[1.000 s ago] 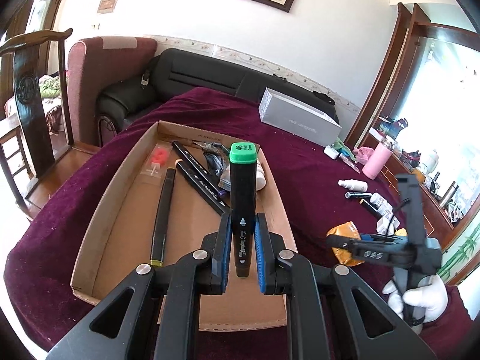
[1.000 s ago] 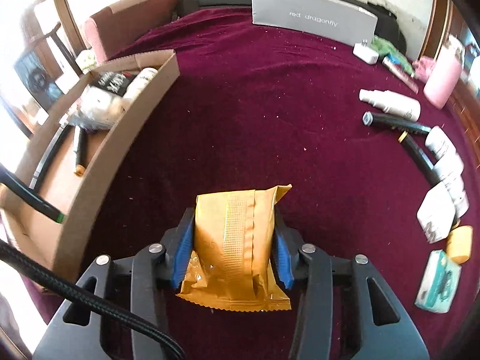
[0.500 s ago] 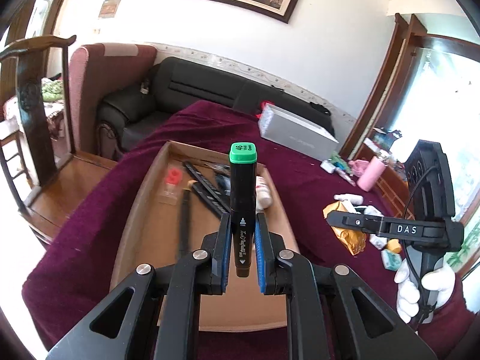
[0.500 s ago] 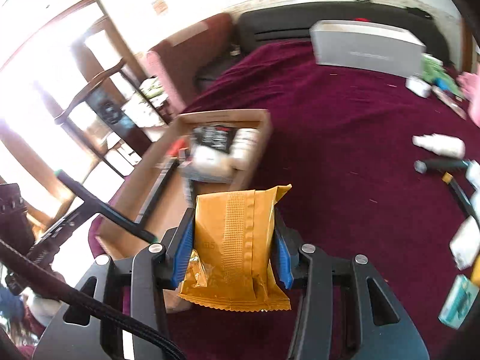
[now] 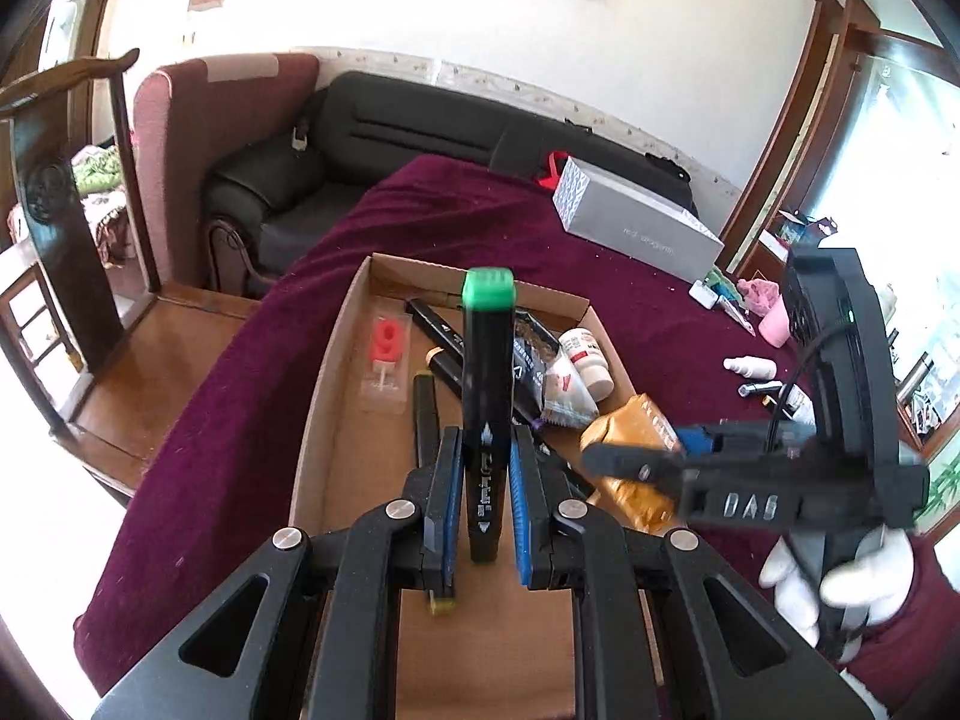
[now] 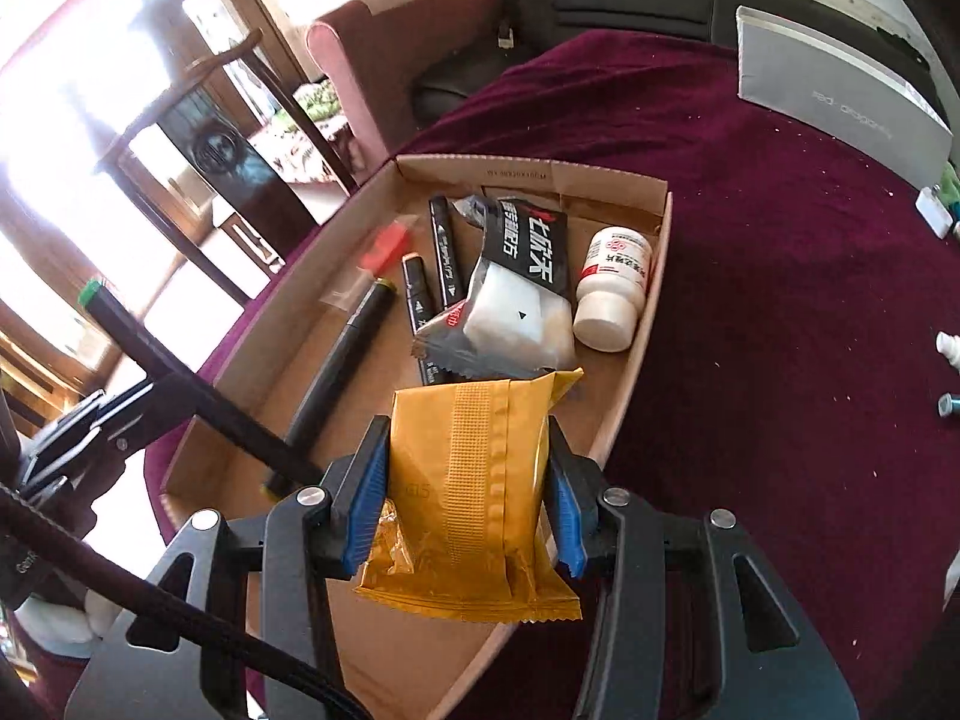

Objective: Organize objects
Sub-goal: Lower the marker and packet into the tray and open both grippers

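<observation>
My left gripper point(image 5: 485, 492) is shut on a black marker with a green cap point(image 5: 487, 384), held upright over the shallow cardboard tray point(image 5: 336, 372). My right gripper point(image 6: 468, 480) is shut on a golden-yellow snack packet point(image 6: 474, 498), which hangs above the tray's near right part point(image 6: 651, 300). From the left wrist view the right gripper point(image 5: 618, 462) comes in from the right with the packet point(image 5: 630, 426); a white-gloved hand point(image 5: 840, 576) holds it. Inside the tray lie several black markers point(image 6: 336, 384), a black-and-white pouch point(image 6: 516, 294), a white pill bottle point(image 6: 612, 288) and a red candle in a clear packet point(image 5: 387, 348).
The tray sits on a dark red tablecloth point(image 6: 780, 360). A grey box point(image 6: 840, 90) stands at the far side. Small bottles and tubes point(image 5: 750, 366) lie to the right, with a pink cup point(image 5: 774, 318). A black sofa point(image 5: 420, 132) and a wooden chair point(image 5: 54, 192) stand beyond the table.
The right gripper has carried the yellow packet leftward from over the bare cloth to over the tray. The left gripper has drawn back a little, still holding the green-capped marker.
</observation>
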### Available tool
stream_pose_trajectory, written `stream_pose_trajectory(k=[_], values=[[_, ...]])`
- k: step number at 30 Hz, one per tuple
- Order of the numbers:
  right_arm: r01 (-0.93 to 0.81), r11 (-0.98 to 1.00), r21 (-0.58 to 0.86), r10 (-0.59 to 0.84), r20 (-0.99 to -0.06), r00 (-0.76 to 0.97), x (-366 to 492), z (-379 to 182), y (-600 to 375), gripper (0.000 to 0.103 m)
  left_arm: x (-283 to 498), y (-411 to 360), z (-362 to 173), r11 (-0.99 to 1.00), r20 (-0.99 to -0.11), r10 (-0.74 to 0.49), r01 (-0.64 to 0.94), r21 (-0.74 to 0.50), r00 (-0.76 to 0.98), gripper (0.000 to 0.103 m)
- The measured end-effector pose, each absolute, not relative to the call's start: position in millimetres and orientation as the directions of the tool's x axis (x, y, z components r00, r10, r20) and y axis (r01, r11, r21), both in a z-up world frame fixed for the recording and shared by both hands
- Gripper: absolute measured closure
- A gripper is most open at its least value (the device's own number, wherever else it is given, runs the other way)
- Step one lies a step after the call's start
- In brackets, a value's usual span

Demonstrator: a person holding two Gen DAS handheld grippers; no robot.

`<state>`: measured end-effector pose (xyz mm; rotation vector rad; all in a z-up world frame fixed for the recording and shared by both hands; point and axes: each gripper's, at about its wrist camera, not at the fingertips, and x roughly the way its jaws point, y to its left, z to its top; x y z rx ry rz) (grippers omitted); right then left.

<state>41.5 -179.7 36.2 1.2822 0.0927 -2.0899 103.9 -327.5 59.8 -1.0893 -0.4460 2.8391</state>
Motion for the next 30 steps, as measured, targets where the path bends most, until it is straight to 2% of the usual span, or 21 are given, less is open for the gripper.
stream_pose_trajectory(k=[4, 13, 17, 20, 22, 24, 28, 30], values=[[0.561, -0.783, 0.267, -0.482, -0.832, -0.276, 34, 28, -181, 0.057, 79, -329, 50, -0.949, -0.675, 0.181, 0.054, -0.311, -0.715, 0.091], [0.570, -0.792, 0.218, -0.447, -0.844, -0.298, 33, 20, -191, 0.057, 47, -316, 22, -0.961, -0.772, 0.143, 0.099, -0.257, -0.619, 0.091], [0.590, -0.787, 0.182, -0.430, -0.848, -0.311, 35, 17, -198, 0.055, 48, -320, 21, -0.958, -0.775, 0.135, 0.120, -0.262, -0.617, 0.091], [0.609, -0.778, 0.157, -0.418, -0.852, -0.315, 38, 15, -202, 0.055, 50, -326, 24, -0.950, -0.765, 0.141, 0.132, -0.284, -0.629, 0.088], [0.594, -0.779, 0.200, -0.450, -0.838, -0.309, 37, 20, -196, 0.054, 54, -329, 26, -0.946, -0.762, 0.138, 0.143, -0.290, -0.633, 0.080], [0.583, -0.774, 0.247, -0.496, -0.809, -0.315, 37, 30, -186, 0.049, 58, -330, 31, -0.946, -0.752, 0.130, 0.146, -0.289, -0.646, 0.073], [0.577, -0.768, 0.277, -0.549, -0.748, -0.372, 44, 57, -163, 0.033, 69, -330, 46, -0.945, -0.721, 0.116, 0.147, -0.292, -0.684, 0.070], [0.564, -0.770, 0.299, -0.565, -0.730, -0.384, 46, 64, -151, 0.028, 79, -332, 53, -0.942, -0.698, 0.111, 0.150, -0.301, -0.708, 0.068]])
